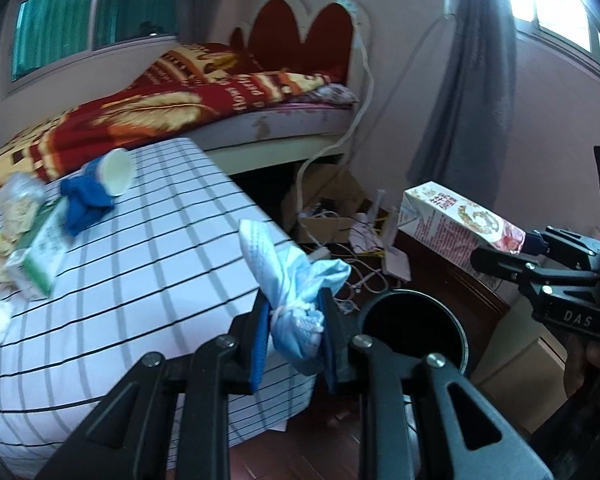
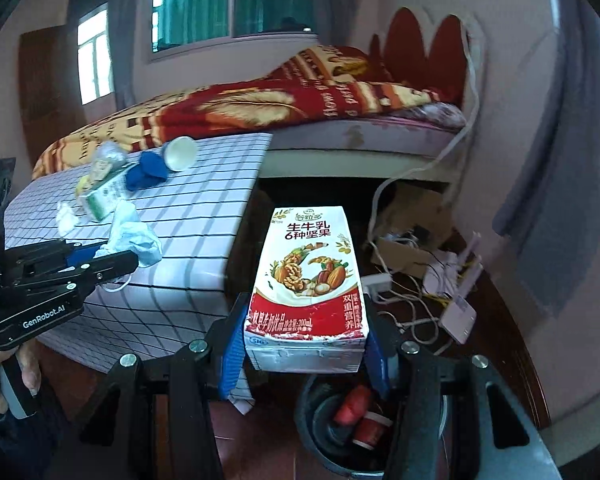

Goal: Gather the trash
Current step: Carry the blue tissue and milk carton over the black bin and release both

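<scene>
My left gripper (image 1: 294, 320) is shut on a crumpled light-blue face mask (image 1: 296, 276), held off the table's edge, just left of the black trash bin (image 1: 414, 330). It also shows in the right wrist view (image 2: 112, 258) with the mask (image 2: 134, 236). My right gripper (image 2: 304, 344) is shut on a red-and-white milk carton (image 2: 306, 292), held above the bin (image 2: 340, 420), which holds red trash. The carton also shows in the left wrist view (image 1: 456, 220).
The checked tablecloth table (image 1: 148, 248) carries a paper cup (image 1: 118, 172), a blue cloth (image 1: 84, 200), a green-white box (image 1: 40, 252), a plastic bottle and tissues. A bed (image 1: 180, 108) stands behind. Cables, a router (image 2: 458, 316) and cardboard boxes lie on the floor.
</scene>
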A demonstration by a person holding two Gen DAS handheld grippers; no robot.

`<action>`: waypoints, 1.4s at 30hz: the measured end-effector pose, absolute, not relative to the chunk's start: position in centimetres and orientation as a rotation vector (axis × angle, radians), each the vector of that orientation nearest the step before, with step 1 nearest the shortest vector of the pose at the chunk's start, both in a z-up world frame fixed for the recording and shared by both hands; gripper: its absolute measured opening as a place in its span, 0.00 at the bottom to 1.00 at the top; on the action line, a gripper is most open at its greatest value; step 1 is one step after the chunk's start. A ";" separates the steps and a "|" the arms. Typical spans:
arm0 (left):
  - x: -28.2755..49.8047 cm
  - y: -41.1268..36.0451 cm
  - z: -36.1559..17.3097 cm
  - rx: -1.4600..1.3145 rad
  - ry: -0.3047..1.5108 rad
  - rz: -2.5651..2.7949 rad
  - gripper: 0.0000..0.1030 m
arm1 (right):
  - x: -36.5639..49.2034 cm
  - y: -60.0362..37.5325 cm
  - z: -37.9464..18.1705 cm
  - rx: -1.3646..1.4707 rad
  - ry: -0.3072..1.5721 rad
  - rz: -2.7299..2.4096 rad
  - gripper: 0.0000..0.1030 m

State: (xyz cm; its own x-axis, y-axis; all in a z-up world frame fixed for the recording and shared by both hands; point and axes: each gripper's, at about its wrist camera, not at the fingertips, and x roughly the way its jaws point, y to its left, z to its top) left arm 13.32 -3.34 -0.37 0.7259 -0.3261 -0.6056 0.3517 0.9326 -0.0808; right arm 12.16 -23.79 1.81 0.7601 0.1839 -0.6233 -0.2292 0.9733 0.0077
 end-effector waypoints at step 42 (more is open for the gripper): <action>17.9 -18.8 -14.6 0.196 1.038 -0.548 0.93 | 14.6 -38.0 -16.3 -0.056 1.077 -0.003 1.00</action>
